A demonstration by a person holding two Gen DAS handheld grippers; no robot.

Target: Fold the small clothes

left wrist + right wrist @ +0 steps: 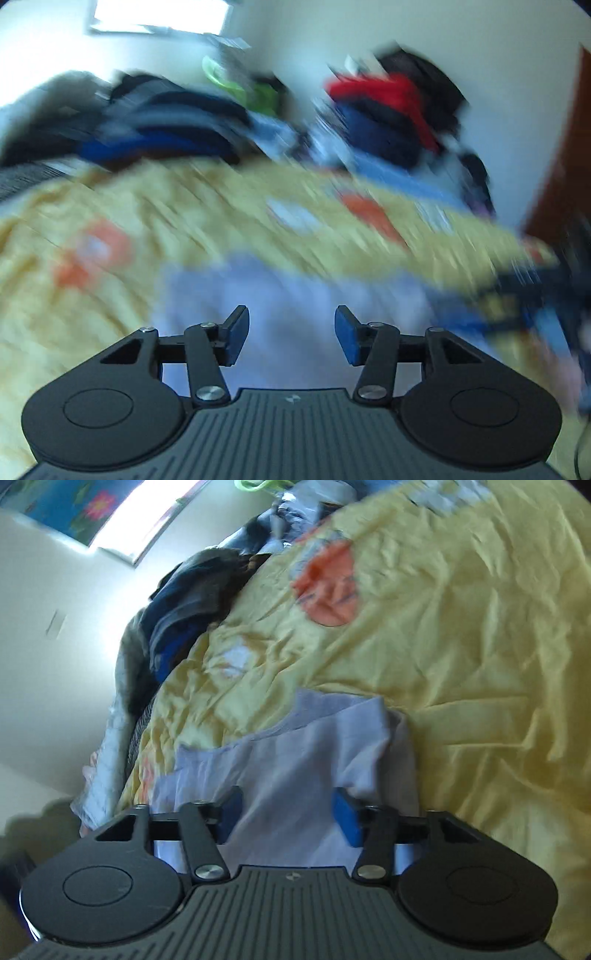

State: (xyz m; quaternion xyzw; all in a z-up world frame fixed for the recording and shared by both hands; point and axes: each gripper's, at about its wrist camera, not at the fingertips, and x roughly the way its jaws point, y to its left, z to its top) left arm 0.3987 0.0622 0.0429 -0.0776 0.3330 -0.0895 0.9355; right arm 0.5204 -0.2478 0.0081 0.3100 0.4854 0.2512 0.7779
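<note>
Both the left gripper (291,334) and right gripper (286,818) stand spread above the garment (295,760), pinching nothing. Risk: the loose fold probably springs open; the left view is blurred.

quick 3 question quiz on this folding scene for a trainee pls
1. True or false: the right tool is clamped shut on the lavender garment.
2. What does the lavender garment lie on? A) a bare wooden table B) a yellow bedspread with orange patches C) a green basket
3. In the left wrist view, what lies beyond the yellow bedspread, against the wall?

Key
1. False: its blue pads stand apart, with the cloth lying under the gap. The left tool is open too.
2. B
3. Piles of clothes: a dark blue heap and a red and navy heap.
</note>
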